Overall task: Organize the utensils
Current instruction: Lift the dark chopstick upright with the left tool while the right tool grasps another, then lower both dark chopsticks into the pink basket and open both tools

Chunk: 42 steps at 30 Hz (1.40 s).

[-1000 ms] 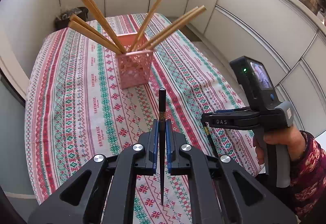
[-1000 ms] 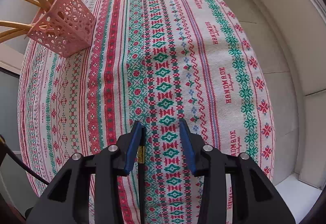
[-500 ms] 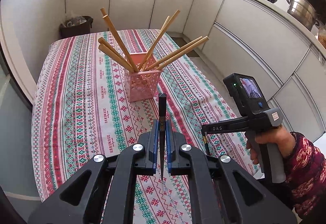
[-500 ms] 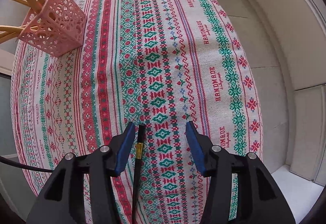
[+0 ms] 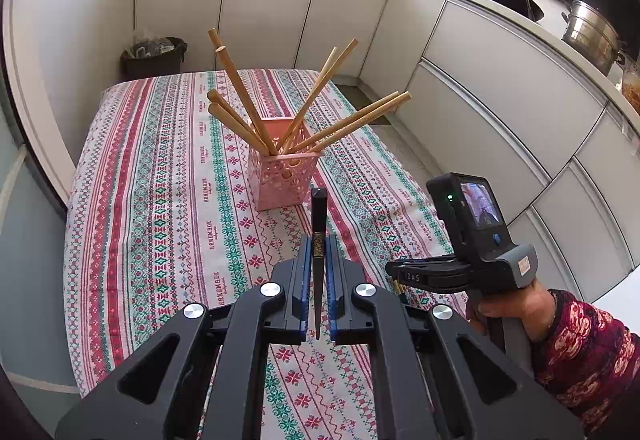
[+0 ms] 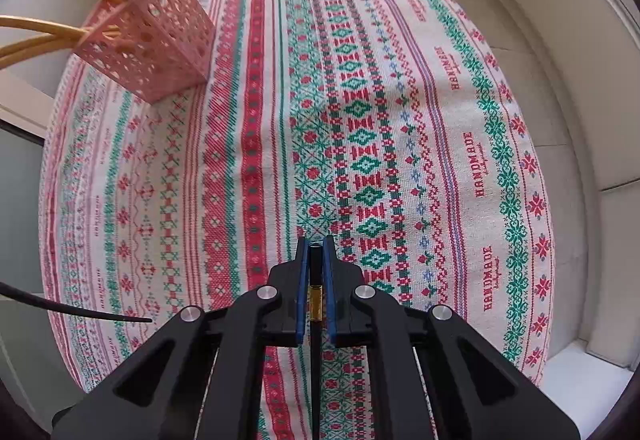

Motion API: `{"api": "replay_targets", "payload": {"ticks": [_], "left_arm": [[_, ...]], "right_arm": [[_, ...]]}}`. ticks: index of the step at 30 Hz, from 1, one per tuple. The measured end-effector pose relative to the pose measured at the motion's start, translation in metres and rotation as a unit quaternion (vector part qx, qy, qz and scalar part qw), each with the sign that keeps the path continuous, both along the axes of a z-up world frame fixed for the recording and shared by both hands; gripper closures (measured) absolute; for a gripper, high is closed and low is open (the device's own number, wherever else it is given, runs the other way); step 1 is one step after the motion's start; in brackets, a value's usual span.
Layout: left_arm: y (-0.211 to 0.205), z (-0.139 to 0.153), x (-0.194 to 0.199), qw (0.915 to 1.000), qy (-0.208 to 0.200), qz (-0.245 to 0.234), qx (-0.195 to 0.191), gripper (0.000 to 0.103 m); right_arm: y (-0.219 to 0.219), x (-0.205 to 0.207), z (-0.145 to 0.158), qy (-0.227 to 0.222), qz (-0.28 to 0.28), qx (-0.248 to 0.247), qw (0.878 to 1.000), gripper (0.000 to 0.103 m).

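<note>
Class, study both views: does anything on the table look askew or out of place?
Mildly: the wooden chopsticks splay untidily from the pink perforated plastic holder on the patterned tablecloth. Nothing looks spilled or damaged.

The right gripper (image 6: 316, 244) at the bottom centre has its blue pads clamped on a black chopstick (image 6: 315, 304) with a gold band. Beneath lies a striped red-and-green tablecloth (image 6: 400, 100). In the upper left stands a pink perforated basket (image 6: 156, 40) holding wooden chopsticks (image 6: 48, 26). A thin black rod (image 6: 80, 310) enters from the left edge.
</note>
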<state>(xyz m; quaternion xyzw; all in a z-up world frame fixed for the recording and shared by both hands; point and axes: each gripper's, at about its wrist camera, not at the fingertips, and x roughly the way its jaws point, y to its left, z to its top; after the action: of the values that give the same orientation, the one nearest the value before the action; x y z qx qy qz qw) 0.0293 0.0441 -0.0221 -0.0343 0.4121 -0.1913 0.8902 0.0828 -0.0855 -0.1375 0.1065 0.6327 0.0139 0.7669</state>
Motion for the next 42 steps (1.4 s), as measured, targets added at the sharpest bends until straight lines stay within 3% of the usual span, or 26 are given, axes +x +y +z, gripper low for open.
{"api": "replay_targets", "payload": {"ticks": [6, 13, 23, 29, 34, 40, 42], "left_arm": [[0.0, 0.013, -0.009, 0.9997, -0.023, 0.002, -0.003, 0.097], [0.002, 0.037, -0.015, 0.9978, -0.063, 0.018, -0.012, 0.097], [0.007, 0.101, 0.007, 0.9871, -0.147, 0.055, -0.031, 0.097], [0.006, 0.132, 0.027, 0.9782, -0.193, 0.07, -0.03, 0.097], [0.009, 0.138, 0.033, 0.9743, -0.208, 0.078, -0.038, 0.097], [0.016, 0.142, 0.035, 0.9699, -0.223, 0.09, -0.041, 0.097], [0.017, 0.143, 0.039, 0.9684, -0.227, 0.092, -0.046, 0.097]], "right_arm": [[-0.009, -0.047, 0.064, -0.104, -0.003, 0.032, 0.994, 0.096], [-0.034, -0.066, 0.141, -0.198, 0.002, 0.057, 0.979, 0.096], [-0.024, -0.032, 0.261, -0.343, 0.009, 0.09, 0.935, 0.096], [-0.012, 0.002, 0.309, -0.406, 0.013, 0.08, 0.91, 0.096], [0.004, 0.046, 0.309, -0.427, 0.01, 0.063, 0.902, 0.096], [0.019, 0.083, 0.263, -0.412, 0.014, 0.06, 0.909, 0.095], [0.022, 0.09, 0.246, -0.402, 0.015, 0.058, 0.914, 0.086]]}}
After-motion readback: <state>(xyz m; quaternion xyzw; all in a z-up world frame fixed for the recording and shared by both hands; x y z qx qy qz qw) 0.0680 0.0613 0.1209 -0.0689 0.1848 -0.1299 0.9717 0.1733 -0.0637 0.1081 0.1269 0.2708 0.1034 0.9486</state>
